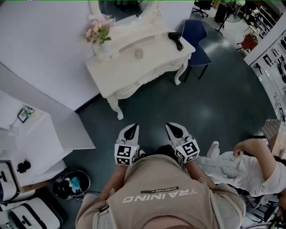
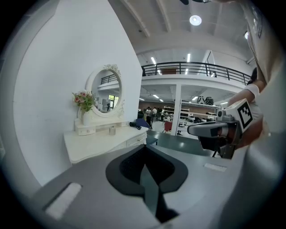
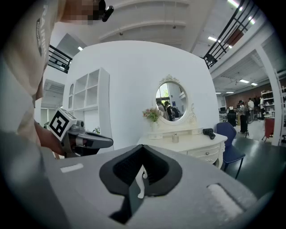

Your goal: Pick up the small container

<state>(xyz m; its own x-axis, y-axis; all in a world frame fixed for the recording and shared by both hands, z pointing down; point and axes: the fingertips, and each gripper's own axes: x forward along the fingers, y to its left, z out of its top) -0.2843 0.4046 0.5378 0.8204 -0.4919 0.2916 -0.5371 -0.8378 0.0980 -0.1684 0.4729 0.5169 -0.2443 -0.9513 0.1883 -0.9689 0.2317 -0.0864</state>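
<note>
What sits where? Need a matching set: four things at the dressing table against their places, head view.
Things
1. small container
2. hair dryer
3. flowers
4. blue chair

Places, as the head view shows them
A. off the dressing table, just past its right end
B. left end of the tabletop
C. middle of the tabletop, in front of the mirror
D. right end of the tabletop

Pairs: 1-C, 2-D, 3-B, 4-A
</note>
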